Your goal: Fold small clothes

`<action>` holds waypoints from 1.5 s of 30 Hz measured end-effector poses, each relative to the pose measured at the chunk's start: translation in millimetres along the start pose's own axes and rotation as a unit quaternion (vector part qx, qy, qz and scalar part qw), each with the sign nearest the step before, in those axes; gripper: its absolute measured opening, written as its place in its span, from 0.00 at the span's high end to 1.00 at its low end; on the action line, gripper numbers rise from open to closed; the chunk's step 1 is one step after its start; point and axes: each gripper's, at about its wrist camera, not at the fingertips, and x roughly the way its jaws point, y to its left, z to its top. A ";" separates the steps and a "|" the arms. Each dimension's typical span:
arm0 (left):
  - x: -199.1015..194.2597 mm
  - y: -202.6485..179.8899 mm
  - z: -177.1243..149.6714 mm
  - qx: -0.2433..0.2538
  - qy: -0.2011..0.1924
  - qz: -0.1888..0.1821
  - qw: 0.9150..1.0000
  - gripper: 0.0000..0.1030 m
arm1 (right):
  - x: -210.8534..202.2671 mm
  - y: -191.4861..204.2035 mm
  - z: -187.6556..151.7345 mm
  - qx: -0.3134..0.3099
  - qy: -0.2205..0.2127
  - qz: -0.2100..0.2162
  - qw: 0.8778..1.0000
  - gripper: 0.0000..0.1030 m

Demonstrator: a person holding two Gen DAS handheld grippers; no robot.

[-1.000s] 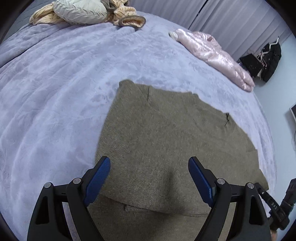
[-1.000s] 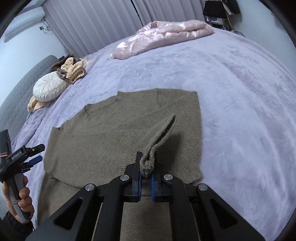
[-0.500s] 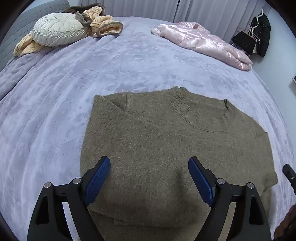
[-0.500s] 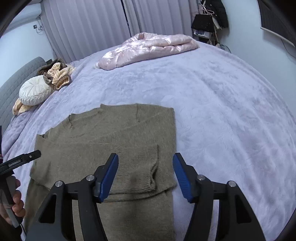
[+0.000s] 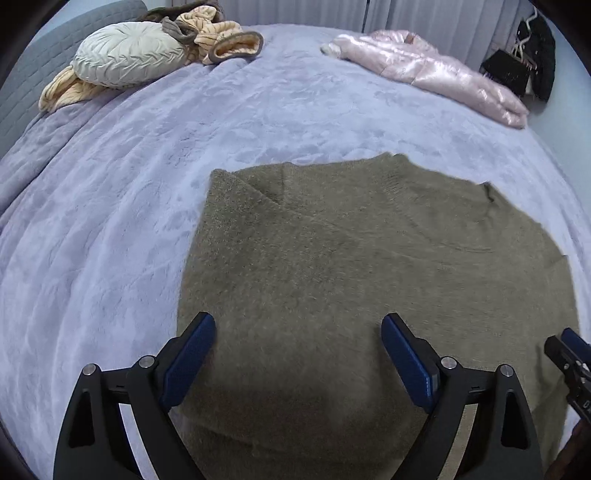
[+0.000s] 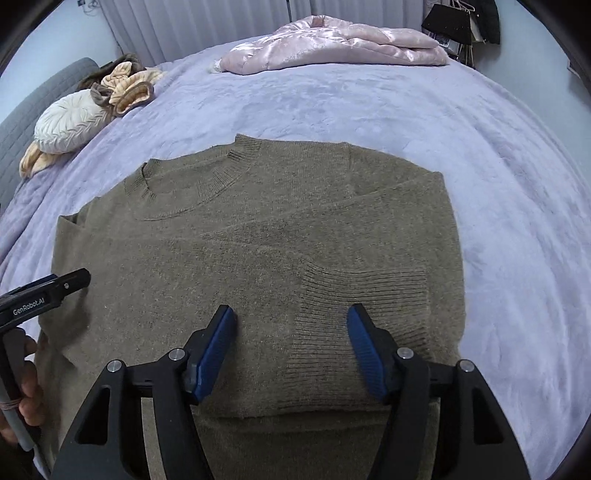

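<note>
Round cushion [image 5: 129,59], pink jacket [image 5: 436,70], lilac bedspread [image 5: 110,221], curtains [image 6: 184,26].

The bed [image 6: 498,155], in lilac plush, is carrying an olive sweater [image 6: 258,240] right under the tongs; a pink jacket [image 6: 332,40] and round cushion [image 6: 70,125] are lying beyond.

Fuzzy matt knit sweater [image 6: 258,258] with ribbed cuff, on a plush, softly sheened bedspread [image 6: 369,103]; glossy satin jacket [image 6: 332,44] behind; pleated cloth cushion [image 5: 129,55].
</note>
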 end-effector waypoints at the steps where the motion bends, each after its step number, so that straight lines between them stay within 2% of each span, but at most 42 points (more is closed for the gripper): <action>1: -5.7 -1.4 -5.0 0.000 -0.001 -0.018 1.000 0.11 | -10.7 4.5 -2.6 -0.010 -0.012 -0.004 1.000 0.34; 4: -13.8 -16.5 -31.2 0.026 0.011 -0.031 0.999 0.11 | -36.4 15.8 -17.5 -0.029 -0.032 0.010 0.999 0.28; 7: -12.1 -28.9 -56.4 0.062 0.011 0.000 0.998 0.11 | -39.2 32.5 -36.8 -0.054 -0.010 0.015 0.998 0.28; 9: -17.0 -28.2 -63.4 0.059 0.008 0.000 0.998 0.11 | -32.5 40.6 -49.9 -0.065 0.010 0.004 0.998 0.28; 12: -26.0 -20.2 -74.2 0.037 0.026 -0.015 0.999 0.11 | -27.3 41.9 -70.8 -0.063 0.029 -0.011 0.998 0.27; 19: -53.4 -21.0 -141.0 0.088 0.019 -0.003 0.996 0.11 | -52.1 41.3 -110.8 -0.063 0.016 -0.012 0.998 0.23; 25: -79.9 -5.0 -183.6 0.087 0.018 -0.035 0.995 0.11 | -75.8 40.5 -153.5 -0.073 0.009 -0.012 0.997 0.22; 33: -112.0 8.9 -240.3 0.126 -0.015 -0.031 0.991 0.10 | -104.9 41.6 -216.3 -0.109 -0.036 -0.017 0.993 0.22; 34: -115.8 10.7 -247.4 0.133 -0.021 -0.027 0.991 0.08 | -109.6 39.8 -225.1 -0.111 -0.043 -0.015 0.993 0.22; 35: -118.5 12.6 -252.9 0.139 -0.023 -0.022 0.990 0.01 | -114.2 38.3 -233.1 -0.113 -0.050 -0.013 0.992 0.21; 36: -120.8 14.3 -260.4 0.145 -0.026 -0.012 0.989 0.01 | -118.3 36.3 -240.5 -0.117 -0.056 -0.012 0.991 0.21; 40: -128.6 25.7 -276.1 0.155 -0.030 -0.013 0.987 0.01 | -133.8 28.1 -268.1 -0.147 -0.066 -0.005 0.987 0.21; 45: -137.1 36.5 -285.6 0.168 -0.025 -0.020 0.985 0.01 | -145.6 12.6 -287.3 -0.174 -0.052 0.009 0.983 0.21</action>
